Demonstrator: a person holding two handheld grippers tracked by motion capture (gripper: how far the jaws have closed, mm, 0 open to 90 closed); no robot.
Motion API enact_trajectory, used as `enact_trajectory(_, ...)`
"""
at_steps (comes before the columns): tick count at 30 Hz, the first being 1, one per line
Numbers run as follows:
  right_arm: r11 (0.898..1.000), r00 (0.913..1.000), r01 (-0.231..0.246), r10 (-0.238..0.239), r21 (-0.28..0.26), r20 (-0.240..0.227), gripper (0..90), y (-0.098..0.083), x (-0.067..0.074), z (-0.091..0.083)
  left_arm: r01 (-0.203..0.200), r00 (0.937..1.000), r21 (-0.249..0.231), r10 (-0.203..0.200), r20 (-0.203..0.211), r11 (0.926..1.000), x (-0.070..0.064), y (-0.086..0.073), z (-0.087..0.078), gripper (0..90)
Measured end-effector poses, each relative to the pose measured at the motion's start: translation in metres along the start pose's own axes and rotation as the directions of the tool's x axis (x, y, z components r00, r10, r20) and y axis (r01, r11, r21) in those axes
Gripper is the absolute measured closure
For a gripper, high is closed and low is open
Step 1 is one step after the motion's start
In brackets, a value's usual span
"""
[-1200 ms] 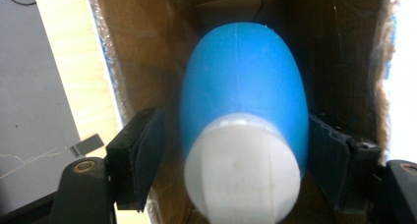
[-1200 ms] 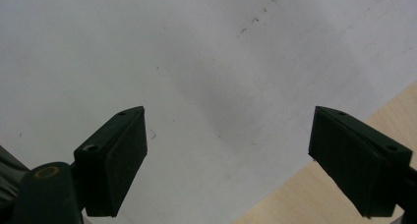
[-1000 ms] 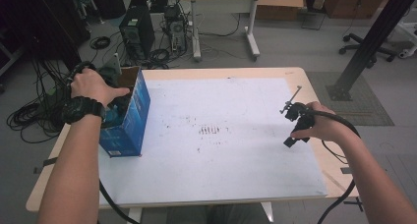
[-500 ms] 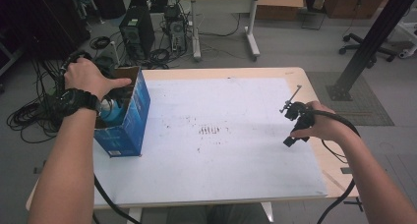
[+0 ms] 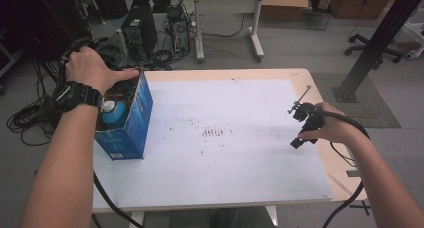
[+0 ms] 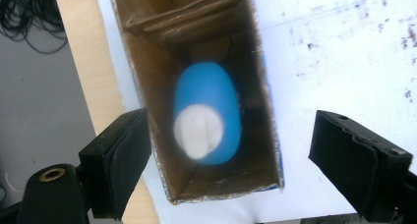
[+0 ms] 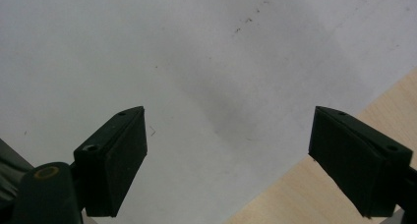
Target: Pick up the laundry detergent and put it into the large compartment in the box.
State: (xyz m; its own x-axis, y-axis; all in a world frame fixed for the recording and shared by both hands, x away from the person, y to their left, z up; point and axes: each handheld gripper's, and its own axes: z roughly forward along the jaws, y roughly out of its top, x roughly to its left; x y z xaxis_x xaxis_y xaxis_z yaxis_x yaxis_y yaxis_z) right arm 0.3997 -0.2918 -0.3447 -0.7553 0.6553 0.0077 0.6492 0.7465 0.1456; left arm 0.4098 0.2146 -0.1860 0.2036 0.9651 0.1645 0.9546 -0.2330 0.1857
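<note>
Inside box [image 6: 265, 135], bottle [image 6: 209, 113] upright, cap-up

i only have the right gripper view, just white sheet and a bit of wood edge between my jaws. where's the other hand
Observer: The left hand is at the far left of the table, above an open blue box.
Operator: anything in the box
Observer: Yes, a blue bottle with a white cap stands inside it, seen straight down from the left gripper view.
Operator: is the left gripper holding it
Observer: No. The left gripper is above the box; its jaws have just been opening and stand wide apart, outside the box walls, pads touching nothing.
Operator: and my side
Observer: The right gripper is open near the table's right edge, nothing between its jaws.
</note>
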Motion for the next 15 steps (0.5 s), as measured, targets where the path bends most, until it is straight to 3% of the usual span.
enact_trajectory(15, 1.000, 0.9997, -0.026, 0.026, -0.011, 0.003, 14.4, -0.008, -0.003, -0.005, -0.093, 0.9953, -0.023, 0.094, 0.026, 0.9954, -0.037, 0.011, -0.007, 15.6)
